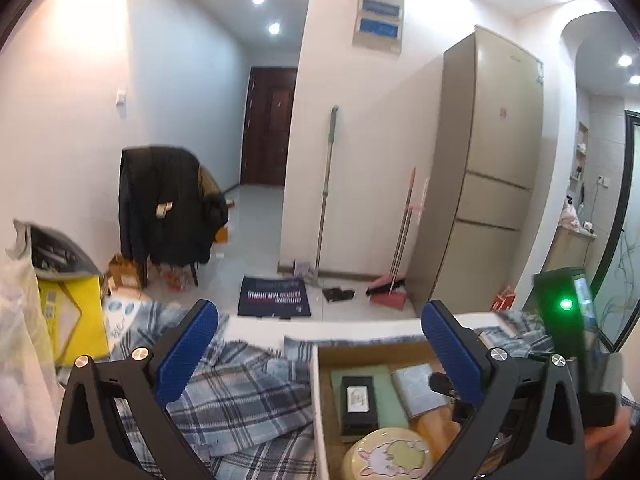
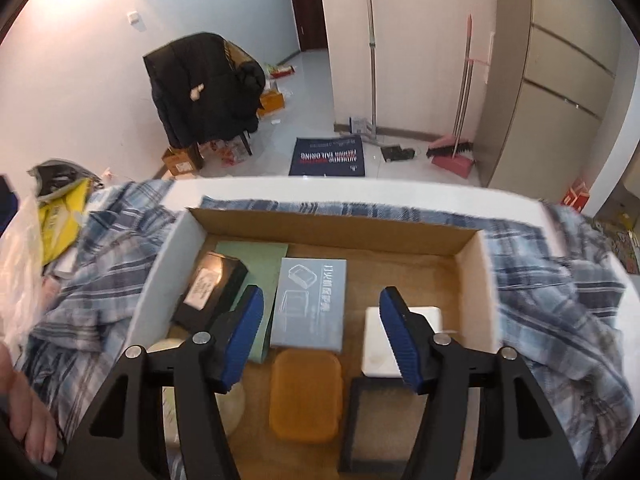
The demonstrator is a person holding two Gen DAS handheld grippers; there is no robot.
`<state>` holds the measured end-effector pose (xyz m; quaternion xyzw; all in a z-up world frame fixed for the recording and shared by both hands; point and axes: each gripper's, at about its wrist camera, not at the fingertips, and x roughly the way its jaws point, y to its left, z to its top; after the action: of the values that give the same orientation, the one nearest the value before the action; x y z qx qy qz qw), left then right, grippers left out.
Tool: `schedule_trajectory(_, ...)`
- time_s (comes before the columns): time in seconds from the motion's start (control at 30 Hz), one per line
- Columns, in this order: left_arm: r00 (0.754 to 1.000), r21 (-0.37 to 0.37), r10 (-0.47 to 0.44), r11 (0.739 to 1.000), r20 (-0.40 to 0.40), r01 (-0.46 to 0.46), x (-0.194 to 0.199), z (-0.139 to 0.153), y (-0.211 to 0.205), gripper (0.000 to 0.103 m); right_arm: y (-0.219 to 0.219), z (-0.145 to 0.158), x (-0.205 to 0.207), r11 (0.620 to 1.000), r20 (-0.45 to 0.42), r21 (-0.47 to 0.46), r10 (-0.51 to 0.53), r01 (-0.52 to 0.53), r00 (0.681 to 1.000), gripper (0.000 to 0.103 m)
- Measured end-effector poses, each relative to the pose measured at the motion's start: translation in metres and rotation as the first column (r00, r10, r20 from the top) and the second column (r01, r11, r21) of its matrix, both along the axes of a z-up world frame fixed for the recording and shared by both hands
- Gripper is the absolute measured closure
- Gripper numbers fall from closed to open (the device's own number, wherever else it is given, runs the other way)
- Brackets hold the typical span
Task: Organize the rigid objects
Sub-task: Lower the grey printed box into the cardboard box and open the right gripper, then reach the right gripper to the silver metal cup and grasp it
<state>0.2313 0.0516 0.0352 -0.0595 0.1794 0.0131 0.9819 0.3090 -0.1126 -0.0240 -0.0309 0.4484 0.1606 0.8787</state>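
Left gripper [image 1: 320, 344]: jaws spread wide, nothing between the pads. It hangs above the plaid cloth [image 1: 248, 396] at the left wall of the cardboard box [image 1: 320, 408] and points out across the room.

Box contents, left to right in the right wrist view:
- Round cream tin [image 2: 232, 400], near left corner, partly hidden by the right gripper's left finger.
- Black box with a white label [image 2: 210, 292], lying on a green flat card [image 2: 260, 256] at the far left.
- Pale blue booklet box [image 2: 310, 304], centre, just beside the green card.
- Orange translucent case [image 2: 306, 394], near side, touching the near edge of the blue booklet box.
- Black-framed flat item [image 2: 380, 428], near right.
- White flat block [image 2: 384, 348], right, just beyond the black-framed item.

Right gripper [image 2: 322, 332]: jaws partly apart, gripping nothing. It hovers over the box interior, tilted downward, above the orange case and the blue booklet box.

A hand [image 2: 28, 412] shows at the near left edge.
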Motion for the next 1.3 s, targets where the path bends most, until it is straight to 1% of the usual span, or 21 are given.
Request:
schedule_trajectory(0.07, 1.0, 0.021, 0.0, 1.0, 0.029, 0.0, -0.011, 0.011, -0.005, 0.0, -0.006, 0.019, -0.015, 1.0, 0.044, -0.005, 0.017, -0.017, 0.999, 0.043)
schedule_trajectory(0.13, 0.998, 0.034, 0.003, 0.999, 0.064, -0.006, -0.026, 0.023, -0.009, 0.0, -0.012, 0.038, -0.034, 0.999, 0.1, -0.007, 0.031, -0.031, 0.994, 0.04)
schedule_trajectory(0.2, 0.987, 0.062, 0.086, 0.994, 0.133, -0.094, -0.052, 0.036, -0.014, 0.0, -0.02, 0.054, -0.054, 0.999, 0.141, 0.007, 0.047, -0.049, 0.989, 0.038)
schedule_trajectory(0.23, 0.979, 0.065, 0.11, 0.99, 0.169, -0.123, -0.066, 0.043, -0.016, 0.0, -0.023, 0.06, -0.063, 0.998, 0.151, 0.017, 0.051, -0.055, 0.987, 0.038)
schedule_trajectory(0.27, 0.977, 0.058, 0.102, 0.992, 0.187, -0.115, -0.077, 0.047, -0.017, 0.0, -0.028, 0.065, -0.074, 0.998, 0.16, 0.025, 0.051, -0.056, 0.986, 0.038)
schedule_trajectory(0.33, 0.978, 0.033, 0.057, 0.997, 0.199, -0.065, -0.098, 0.056, -0.018, 0.0, -0.036, 0.072, -0.091, 0.997, 0.177, 0.041, 0.055, -0.063, 0.983, 0.038)
schedule_trajectory(0.37, 0.98, 0.022, 0.027, 0.999, 0.198, -0.032, -0.11, 0.059, -0.02, 0.0, -0.04, 0.075, -0.1, 0.996, 0.187, 0.047, 0.059, -0.069, 0.981, 0.038)
schedule_trajectory(0.43, 0.981, 0.02, -0.007, 1.0, 0.195, 0.004, -0.123, 0.063, -0.025, 0.0, -0.045, 0.08, -0.116, 0.996, 0.209, 0.054, 0.061, -0.074, 0.976, 0.038)
schedule_trajectory(0.57, 0.977, 0.064, -0.079, 0.996, 0.2, 0.068, -0.151, 0.065, -0.041, 0.0, -0.061, 0.09, -0.145, 0.992, 0.236, 0.096, 0.053, -0.077, 0.97, 0.036)
schedule_trajectory(0.6, 0.977, 0.058, -0.088, 0.995, 0.192, 0.079, -0.159, 0.061, -0.044, 0.0, -0.065, 0.093, -0.153, 0.991, 0.241, 0.106, 0.049, -0.076, 0.969, 0.036)
schedule_trajectory(0.67, 0.978, 0.017, -0.095, 0.995, 0.185, 0.093, -0.17, 0.055, -0.043, 0.0, -0.071, 0.096, -0.164, 0.991, 0.252, 0.108, 0.053, -0.082, 0.966, 0.036)
schedule_trajectory(0.7, 0.981, -0.004, -0.093, 0.995, 0.17, 0.095, -0.176, 0.05, -0.042, 0.0, -0.074, 0.097, -0.17, 0.991, 0.262, 0.103, 0.054, -0.084, 0.964, 0.036)
schedule_trajectory(0.73, 0.984, -0.01, -0.09, 0.996, 0.154, 0.092, -0.178, 0.047, -0.042, 0.0, -0.077, 0.098, -0.176, 0.991, 0.273, 0.101, 0.053, -0.083, 0.96, 0.036)
schedule_trajectory(0.8, 0.988, -0.012, -0.09, 0.996, 0.127, 0.092, -0.184, 0.044, -0.044, 0.0, -0.083, 0.098, -0.185, 0.991, 0.293, 0.106, 0.052, -0.086, 0.955, 0.029)
schedule_trajectory(0.9, 0.989, -0.002, -0.093, 0.996, 0.114, 0.094, -0.188, 0.04, -0.047, 0.0, -0.085, 0.091, -0.188, 0.994, 0.308, 0.087, 0.03, -0.059, 0.951, 0.028)
schedule_trajectory(0.97, 0.99, 0.009, -0.086, 0.996, 0.114, 0.086, -0.188, 0.04, -0.05, 0.0, -0.083, 0.084, -0.185, 0.994, 0.295, 0.093, 0.027, -0.057, 0.955, 0.028)
schedule_trajectory(1.07, 0.991, -0.015, -0.086, 0.996, 0.098, 0.088, -0.188, 0.037, -0.049, 0.0, -0.082, 0.077, -0.181, 0.992, 0.268, 0.112, 0.028, -0.06, 0.963, 0.028)
schedule_trajectory(1.13, 0.991, -0.033, -0.088, 0.995, 0.102, 0.092, -0.191, 0.034, -0.046, 0.0, -0.079, 0.074, -0.179, 0.993, 0.265, 0.095, 0.035, -0.062, 0.964, 0.028)
schedule_trajectory(1.23, 0.992, -0.008, -0.068, 0.998, 0.106, 0.069, -0.192, 0.026, -0.047, 0.0, -0.075, 0.07, -0.175, 0.994, 0.261, 0.081, 0.045, -0.068, 0.964, 0.028)
schedule_trajectory(1.3, 0.995, -0.003, -0.07, 0.998, 0.075, 0.07, -0.185, 0.015, -0.046, 0.0, -0.071, 0.066, -0.173, 0.994, 0.255, 0.074, 0.055, -0.077, 0.965, 0.028)
